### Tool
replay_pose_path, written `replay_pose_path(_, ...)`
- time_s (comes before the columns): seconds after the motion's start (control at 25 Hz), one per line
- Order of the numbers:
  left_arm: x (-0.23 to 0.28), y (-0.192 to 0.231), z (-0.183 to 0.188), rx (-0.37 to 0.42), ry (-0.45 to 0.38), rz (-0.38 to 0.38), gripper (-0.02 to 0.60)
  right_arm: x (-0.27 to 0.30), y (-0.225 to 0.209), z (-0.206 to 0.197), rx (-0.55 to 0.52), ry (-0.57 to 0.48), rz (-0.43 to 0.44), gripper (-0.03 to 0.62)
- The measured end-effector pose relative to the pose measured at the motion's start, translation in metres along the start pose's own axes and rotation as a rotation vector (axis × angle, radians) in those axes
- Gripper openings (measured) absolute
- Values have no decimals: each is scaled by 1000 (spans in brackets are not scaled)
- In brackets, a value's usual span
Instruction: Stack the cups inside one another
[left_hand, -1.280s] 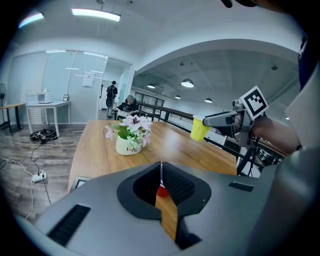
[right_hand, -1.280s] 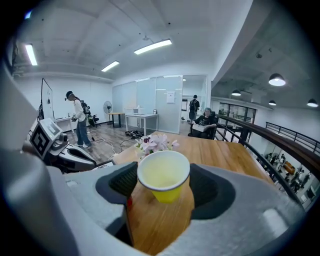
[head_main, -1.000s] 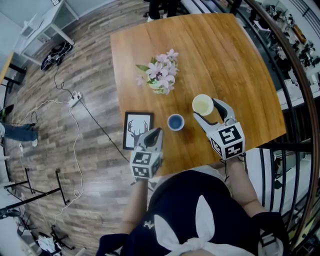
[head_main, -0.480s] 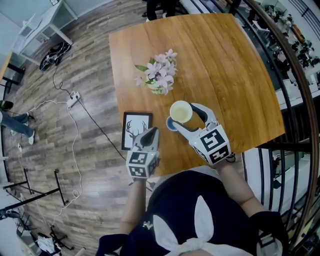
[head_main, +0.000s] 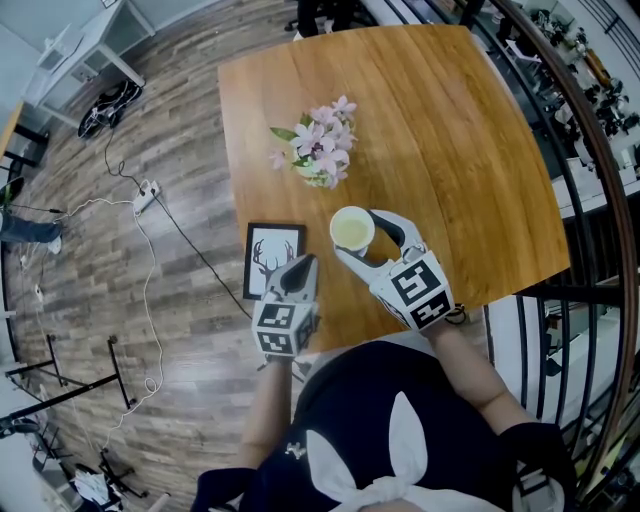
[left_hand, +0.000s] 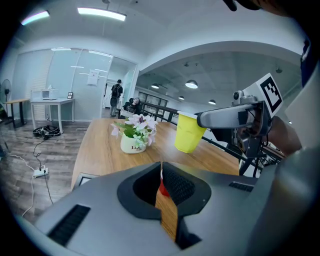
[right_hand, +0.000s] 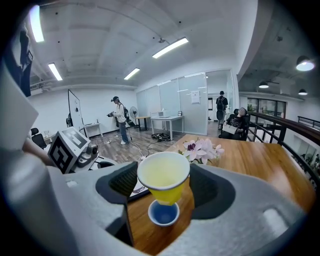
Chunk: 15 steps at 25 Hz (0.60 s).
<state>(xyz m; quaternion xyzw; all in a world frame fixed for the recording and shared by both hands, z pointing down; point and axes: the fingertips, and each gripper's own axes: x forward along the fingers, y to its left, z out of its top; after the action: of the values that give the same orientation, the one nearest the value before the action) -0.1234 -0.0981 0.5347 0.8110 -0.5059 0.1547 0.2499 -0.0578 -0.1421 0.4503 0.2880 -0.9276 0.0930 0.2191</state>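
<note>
Between the right claw (head_main: 356, 233) jaws: one yellow cup (head_main: 352, 228), upright, gripped by its sides with the jaws set wide, held clear of the worktop (head_main: 440, 120). Directly below the claw tips: one blue cup (right_hand: 163, 213), standing on the worktop. Cups counted: two. Beyond the claw: one flower pot (head_main: 318, 155). Left claw (head_main: 303, 265) closed, gripping nothing; one picture frame (head_main: 273, 260) just beside its tips.

The right claw (head_main: 356, 233) carries the yellow cup (head_main: 351, 228) leftward, and it now hangs directly above the blue cup (right_hand: 163, 213).
</note>
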Motion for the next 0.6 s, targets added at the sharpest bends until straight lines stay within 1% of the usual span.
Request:
replay_pose_path(0.2, 2, 2, -1, -3, 9, -1, 28, 3, 0, -7, 22, 10, 10, 321)
replay_pose_path(0.6, 5, 4, -4, -11, 26, -7, 28, 13, 1, -29, 52, 64, 29, 321)
